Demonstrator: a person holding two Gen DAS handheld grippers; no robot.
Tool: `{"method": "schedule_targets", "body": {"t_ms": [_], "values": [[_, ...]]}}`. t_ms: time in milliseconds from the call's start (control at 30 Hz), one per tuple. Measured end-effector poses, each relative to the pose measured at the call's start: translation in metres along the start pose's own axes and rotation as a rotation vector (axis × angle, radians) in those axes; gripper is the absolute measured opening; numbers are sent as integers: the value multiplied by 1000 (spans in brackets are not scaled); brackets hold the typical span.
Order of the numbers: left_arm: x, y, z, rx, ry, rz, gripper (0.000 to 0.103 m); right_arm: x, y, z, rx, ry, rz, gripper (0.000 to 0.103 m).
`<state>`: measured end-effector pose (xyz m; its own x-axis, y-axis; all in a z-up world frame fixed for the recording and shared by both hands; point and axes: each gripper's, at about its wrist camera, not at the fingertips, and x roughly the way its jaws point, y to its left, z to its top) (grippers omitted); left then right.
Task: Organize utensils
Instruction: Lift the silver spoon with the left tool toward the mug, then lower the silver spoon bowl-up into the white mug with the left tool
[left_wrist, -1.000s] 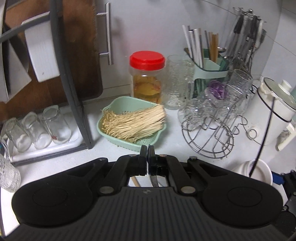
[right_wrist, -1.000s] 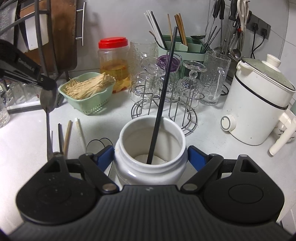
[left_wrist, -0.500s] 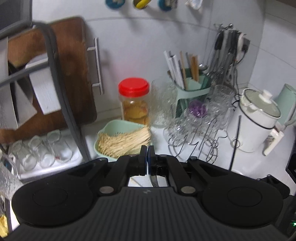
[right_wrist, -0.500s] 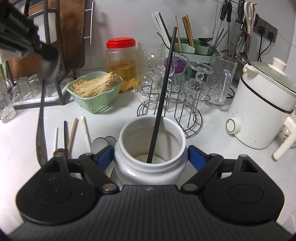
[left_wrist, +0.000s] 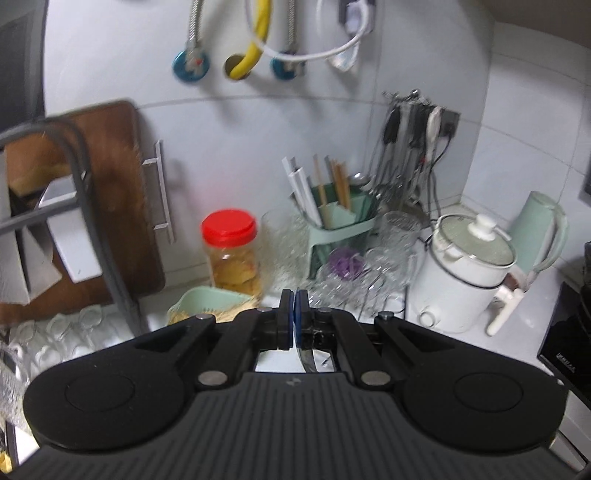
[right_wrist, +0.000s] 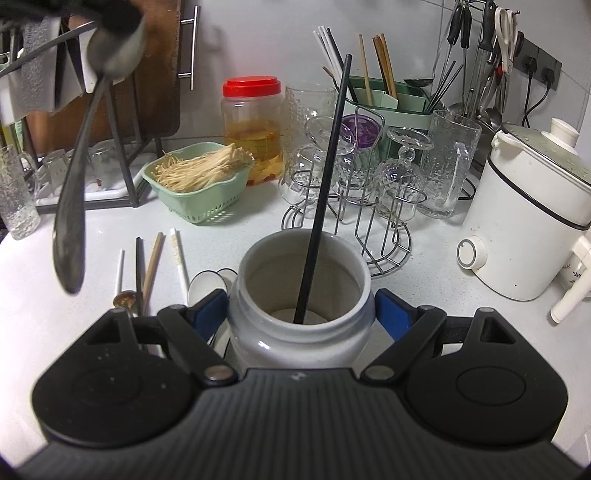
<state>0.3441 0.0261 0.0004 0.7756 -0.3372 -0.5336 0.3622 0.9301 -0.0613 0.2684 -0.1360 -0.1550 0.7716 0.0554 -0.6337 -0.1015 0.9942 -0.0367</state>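
1. The left gripper has its jaws pressed together on a metal spoon. In the left wrist view only a sliver of the metal shows below the blue pads. In the right wrist view the spoon hangs in the air at upper left, gripped by its bowl, handle pointing down over the counter.
2. The right gripper is clamped around a white ceramic jar, one blue pad against each side of the jar's body.
3. The jar stands upright on the white counter. A black chopstick stands in it, leaning against the rim with its tip on the jar's bottom.
4. Just left of the jar, loose utensils lie on the counter: a white chopstick, a wooden chopstick, a dark chopstick, a thin white stick and a small brass-coloured spoon. A white spoon lies close against the jar.
5. Behind these sits a green basket of pale dried noodles, and beside it a red-lidded jar.
6. A wire rack with upturned glasses stands behind the jar, and a green utensil caddy of chopsticks lies beyond that.
7. A white cooker is at the right.
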Motion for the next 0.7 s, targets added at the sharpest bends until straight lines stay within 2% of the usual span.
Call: {"method": "schedule_targets", "body": {"t_ms": [233,467,700], "values": [[-2,-26,11,61,-53,-56,1,-1,1,1,0,-1,1,89],[13,-43,21,109,-80,-84,1,-1,1,0,1,-2,0,89],[41,-53,20,139,-60,-114,1,-1,2,0,9,-5,-5,89]]}}
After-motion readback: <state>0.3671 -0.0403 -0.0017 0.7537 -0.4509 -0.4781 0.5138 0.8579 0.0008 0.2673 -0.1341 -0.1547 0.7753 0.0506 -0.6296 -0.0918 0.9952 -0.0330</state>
